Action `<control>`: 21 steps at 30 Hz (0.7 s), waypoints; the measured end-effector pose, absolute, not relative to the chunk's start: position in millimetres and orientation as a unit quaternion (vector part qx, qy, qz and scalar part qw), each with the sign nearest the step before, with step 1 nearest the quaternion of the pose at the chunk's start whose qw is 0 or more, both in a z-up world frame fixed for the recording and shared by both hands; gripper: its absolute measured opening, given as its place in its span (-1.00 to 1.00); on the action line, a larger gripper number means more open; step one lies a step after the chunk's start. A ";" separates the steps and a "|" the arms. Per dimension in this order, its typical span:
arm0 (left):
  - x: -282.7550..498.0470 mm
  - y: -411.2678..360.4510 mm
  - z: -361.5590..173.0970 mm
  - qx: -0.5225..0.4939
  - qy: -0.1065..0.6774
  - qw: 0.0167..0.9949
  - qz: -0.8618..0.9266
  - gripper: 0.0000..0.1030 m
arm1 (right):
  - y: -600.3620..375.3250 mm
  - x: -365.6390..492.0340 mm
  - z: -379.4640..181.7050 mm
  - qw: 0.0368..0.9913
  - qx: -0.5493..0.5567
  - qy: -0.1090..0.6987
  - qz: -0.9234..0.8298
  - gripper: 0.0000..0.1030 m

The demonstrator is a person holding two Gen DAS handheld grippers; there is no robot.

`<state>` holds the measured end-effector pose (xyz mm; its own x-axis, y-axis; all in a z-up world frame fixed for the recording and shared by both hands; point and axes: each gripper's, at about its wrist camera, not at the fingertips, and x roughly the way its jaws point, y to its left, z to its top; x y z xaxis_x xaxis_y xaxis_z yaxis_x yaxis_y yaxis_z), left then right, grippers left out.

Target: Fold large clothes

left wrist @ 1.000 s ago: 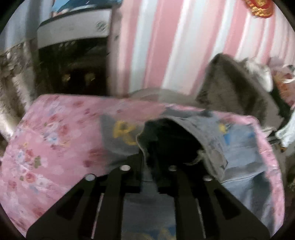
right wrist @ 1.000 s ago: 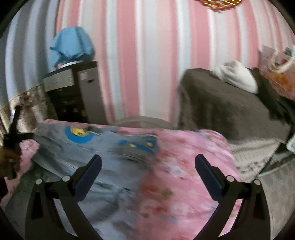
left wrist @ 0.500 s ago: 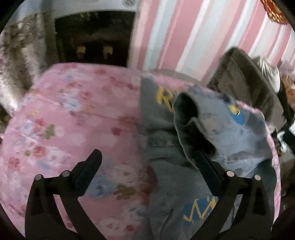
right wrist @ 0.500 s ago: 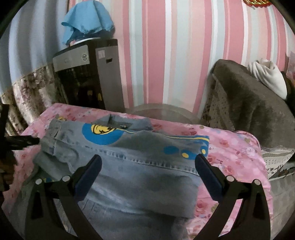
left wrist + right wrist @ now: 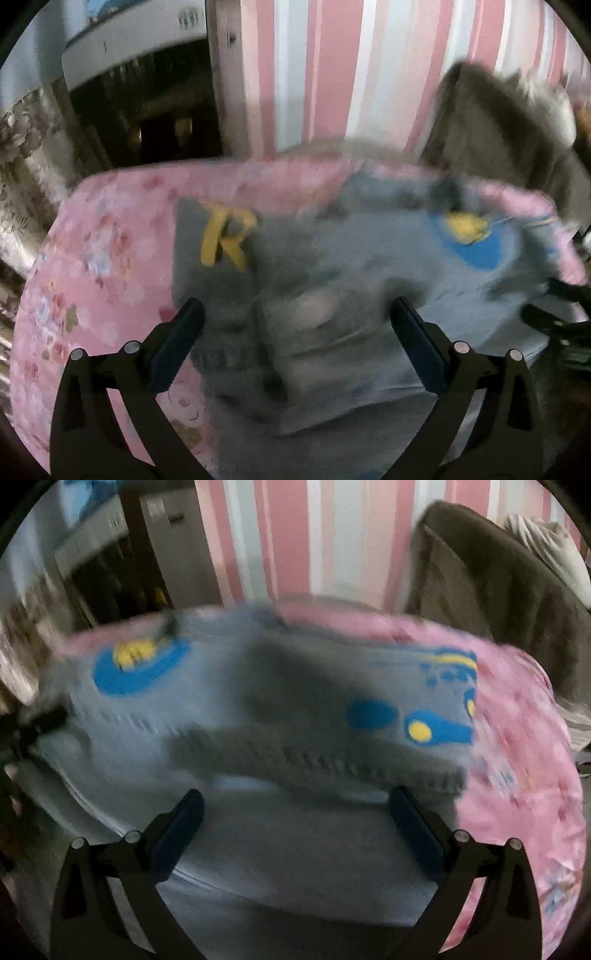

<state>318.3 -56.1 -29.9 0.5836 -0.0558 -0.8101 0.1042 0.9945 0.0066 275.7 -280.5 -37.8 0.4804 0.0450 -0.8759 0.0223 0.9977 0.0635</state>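
A light blue denim jacket (image 5: 369, 280) with a yellow letter R (image 5: 227, 240) and blue and yellow patches lies partly folded on a pink floral surface (image 5: 110, 258). It also shows in the right wrist view (image 5: 295, 720), blurred. My left gripper (image 5: 295, 332) is open and empty above the jacket's near part. My right gripper (image 5: 295, 819) is open and empty above the jacket's near edge. The right gripper's black tips (image 5: 561, 310) show at the right edge of the left wrist view.
A dark cabinet with a white top (image 5: 147, 110) stands behind at the left. A brown covered chair (image 5: 498, 590) with a white cloth (image 5: 546, 554) stands at the right. A pink and white striped wall (image 5: 314, 535) is behind.
My left gripper let go of the jacket's sleeve and opened, and the sleeve now lies flatter. Both grippers have moved closer over the jacket.
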 end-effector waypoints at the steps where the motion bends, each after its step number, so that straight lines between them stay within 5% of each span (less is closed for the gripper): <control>1: 312.1 -56.0 -35.6 0.030 0.454 0.889 -0.048 0.94 | -293.9 264.1 -42.9 0.862 0.037 0.505 -0.001 0.96; 12: 290.2 -37.0 -55.1 -0.004 0.457 0.887 -0.064 0.94 | -333.6 227.6 -29.5 0.880 0.118 0.460 0.010 0.96; 21: 173.9 19.7 11.2 -0.008 0.364 0.927 -0.089 0.94 | -369.8 89.7 47.0 0.921 0.128 0.363 0.056 0.96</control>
<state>173.9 19.7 11.2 0.7191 -0.1714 -0.6734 0.1591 0.9840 -0.0805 89.7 -369.8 47.0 0.7302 0.1959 -0.6545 -0.0106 0.9611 0.2758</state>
